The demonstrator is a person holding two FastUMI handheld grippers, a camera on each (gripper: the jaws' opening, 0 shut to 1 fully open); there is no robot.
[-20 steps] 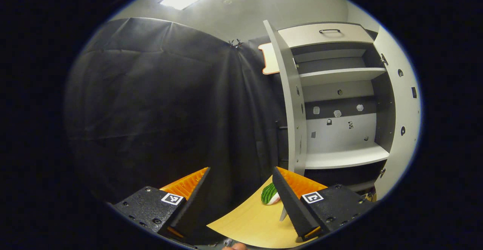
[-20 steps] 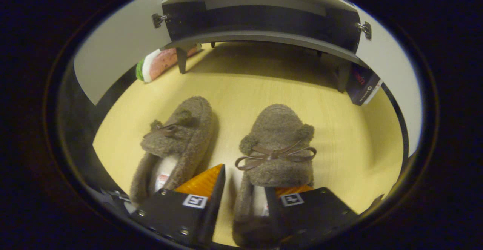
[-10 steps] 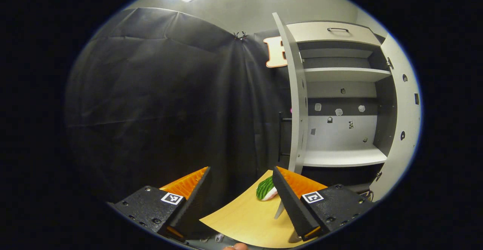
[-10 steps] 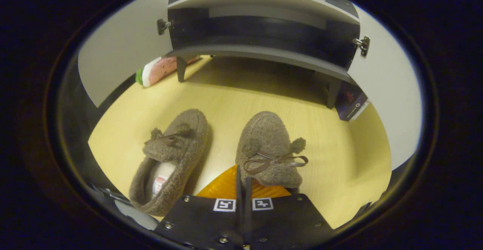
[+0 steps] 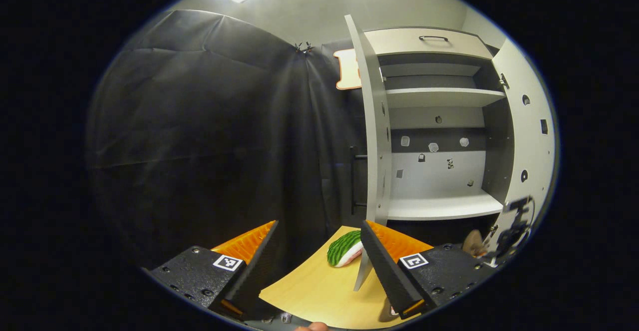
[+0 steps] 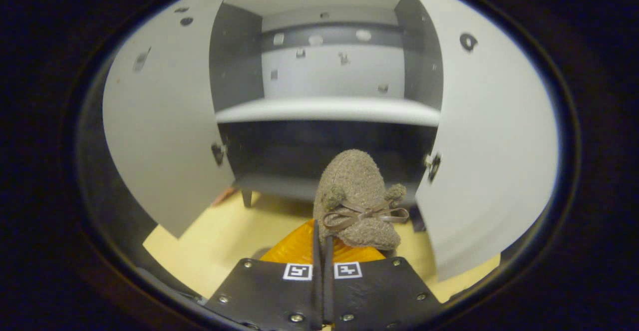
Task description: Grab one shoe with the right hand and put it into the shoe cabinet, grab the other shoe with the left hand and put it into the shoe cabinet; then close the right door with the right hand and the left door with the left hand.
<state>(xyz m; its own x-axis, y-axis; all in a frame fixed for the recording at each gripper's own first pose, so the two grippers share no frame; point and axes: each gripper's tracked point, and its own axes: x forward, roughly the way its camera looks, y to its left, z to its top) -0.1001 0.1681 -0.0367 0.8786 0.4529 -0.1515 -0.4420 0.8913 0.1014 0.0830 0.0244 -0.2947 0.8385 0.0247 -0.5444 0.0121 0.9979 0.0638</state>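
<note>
Two grippers, one shoe in hand, itemised left to right. Left gripper [image 5: 319, 251]: fingers spread wide, nothing between them, held above the near edge of the worktop [image 5: 319, 291], facing the shoe cabinet [image 5: 439, 121] from its left side. Left door [image 5: 372, 136]: swung open, seen nearly edge-on in the left gripper view. Green striped toy [image 5: 343, 253]: lying on the worktop just beside that door's lower corner; not part of the task. Cabinet interior: white shelves bare, a dark lower compartment under the lowest shelf [image 6: 327, 110]. Right gripper [image 6: 322, 243]: fingers pressed nearly together, pinching the heel end of a fuzzy brown shoe [image 6: 357, 198] with a bow, toe pointing at the dark lower compartment, carried clear of the worktop between the two open doors. Right door [image 6: 491, 141]: open, close beside the shoe's right flank. Second shoe: location cannot be told. Step in hand, as judged: setting the first shoe inside. Recommended handling: keep the toe level and centred between the doors, favour the left to avoid brushing the right door, carry the sole over the compartment's front lip, set it well in, then release.
</note>
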